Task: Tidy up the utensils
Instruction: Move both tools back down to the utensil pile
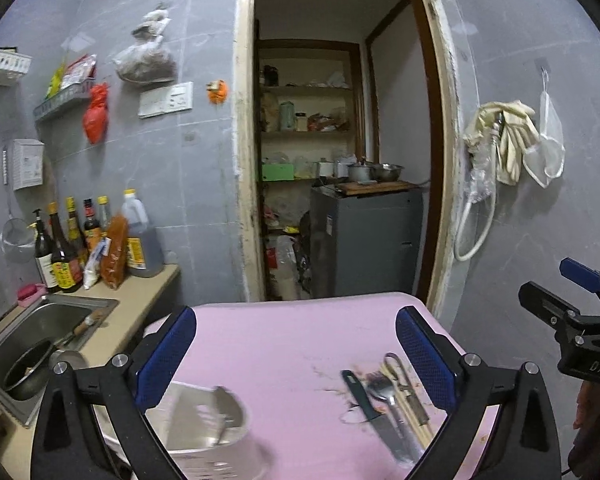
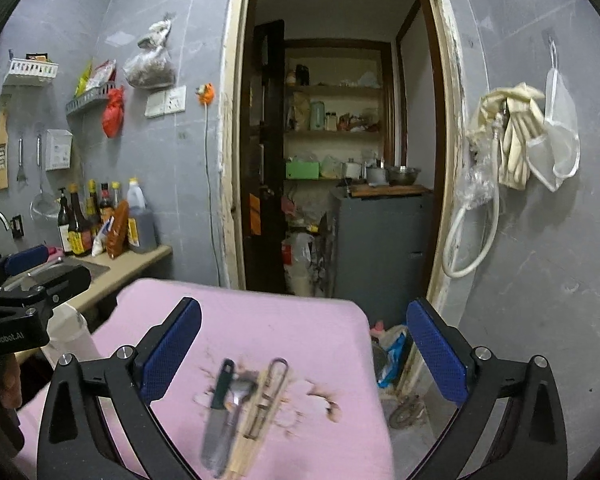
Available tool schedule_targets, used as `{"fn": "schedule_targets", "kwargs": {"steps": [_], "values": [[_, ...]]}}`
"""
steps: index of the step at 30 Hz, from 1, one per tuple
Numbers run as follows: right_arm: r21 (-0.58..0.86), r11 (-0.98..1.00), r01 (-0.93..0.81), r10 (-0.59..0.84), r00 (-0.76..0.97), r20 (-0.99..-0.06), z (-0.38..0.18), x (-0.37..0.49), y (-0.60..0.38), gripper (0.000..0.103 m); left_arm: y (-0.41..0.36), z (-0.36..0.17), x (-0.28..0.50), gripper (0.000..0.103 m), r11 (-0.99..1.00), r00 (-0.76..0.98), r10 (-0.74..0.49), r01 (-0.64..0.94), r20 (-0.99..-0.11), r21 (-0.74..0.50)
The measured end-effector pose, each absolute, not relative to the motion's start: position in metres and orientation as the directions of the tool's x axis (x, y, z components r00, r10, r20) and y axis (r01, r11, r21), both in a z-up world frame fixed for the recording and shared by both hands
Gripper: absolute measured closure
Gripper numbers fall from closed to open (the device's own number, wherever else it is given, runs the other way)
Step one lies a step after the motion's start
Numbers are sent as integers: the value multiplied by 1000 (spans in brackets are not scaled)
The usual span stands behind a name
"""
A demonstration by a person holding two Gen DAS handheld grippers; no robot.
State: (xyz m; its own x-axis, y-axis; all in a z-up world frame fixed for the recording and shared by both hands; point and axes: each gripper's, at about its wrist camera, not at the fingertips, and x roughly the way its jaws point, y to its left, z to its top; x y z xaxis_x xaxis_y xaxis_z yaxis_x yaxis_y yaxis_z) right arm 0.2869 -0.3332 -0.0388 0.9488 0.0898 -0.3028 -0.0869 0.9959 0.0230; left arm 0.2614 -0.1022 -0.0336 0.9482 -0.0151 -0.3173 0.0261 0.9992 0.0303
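Note:
Utensils lie in a row on the pink table (image 1: pixel 284 344) (image 2: pixel 284 320): a green-handled knife (image 1: pixel 362 396) (image 2: pixel 220 396), a metal fork (image 1: pixel 386 394) (image 2: pixel 238 394), wooden chopsticks (image 1: pixel 408 408) (image 2: pixel 256 408) and a metal peeler (image 1: pixel 404 380) (image 2: pixel 270 392). A white holder (image 1: pixel 204 420) with slots stands at the table's near left, blurred. My left gripper (image 1: pixel 296 356) is open above the table, nothing between its blue pads. My right gripper (image 2: pixel 304 352) is open too, with the utensils lying on the table below its gap, untouched. Each gripper shows at the edge of the other's view.
A counter at the left holds a steel sink (image 1: pixel 40 320) with a dark pan (image 1: pixel 28 372), and sauce bottles (image 1: pixel 84 240). An open doorway (image 1: pixel 340 120) leads to a pantry with shelves and a grey cabinet (image 1: pixel 364 236). Gloves (image 1: pixel 508 140) and a hose hang on the right wall.

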Motion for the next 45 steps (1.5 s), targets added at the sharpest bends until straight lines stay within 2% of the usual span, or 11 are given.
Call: {"fn": "schedule_targets", "kwargs": {"steps": [11,16,18,20,21,23,26,31,36,40,45], "values": [[109,982,-153,187,861,-472,-103,353,-371,3,-150,-78,315,3,999,896,-30,40,-444,13],[169,968,-186,249,799,-548,-139,381,-368,20,-160,-103,341,15,999,855,-17,31,-518,17],[199,961,-191,272,766,-582,-154,395,-366,33,-161,-114,351,21,1000,831,-15,23,-556,7],[220,956,-193,289,737,-611,-167,407,-364,44,-159,-127,361,32,1000,801,-23,16,-598,-16],[229,954,-192,295,723,-625,-173,412,-362,47,-157,-132,366,34,999,785,-29,13,-619,-30],[242,951,-195,307,703,-642,-183,418,-358,51,-152,-146,377,44,998,746,-43,1,-664,-63],[253,946,-204,323,671,-667,-199,426,-349,56,-145,-165,390,51,994,693,-62,-22,-718,-107],[280,933,-225,359,632,-686,-218,434,-335,67,-136,-187,406,61,984,639,-112,-33,-761,-173],[324,903,-282,430,601,-674,-224,436,-327,84,-133,-200,416,71,970,594,-187,-12,-782,-241],[314,908,-279,420,576,-701,-229,440,-324,85,-134,-203,423,74,958,565,-251,27,-786,-286],[319,922,-219,387,545,-744,-240,452,-325,85,-137,-203,430,75,957,548,-268,55,-792,-285]]}}
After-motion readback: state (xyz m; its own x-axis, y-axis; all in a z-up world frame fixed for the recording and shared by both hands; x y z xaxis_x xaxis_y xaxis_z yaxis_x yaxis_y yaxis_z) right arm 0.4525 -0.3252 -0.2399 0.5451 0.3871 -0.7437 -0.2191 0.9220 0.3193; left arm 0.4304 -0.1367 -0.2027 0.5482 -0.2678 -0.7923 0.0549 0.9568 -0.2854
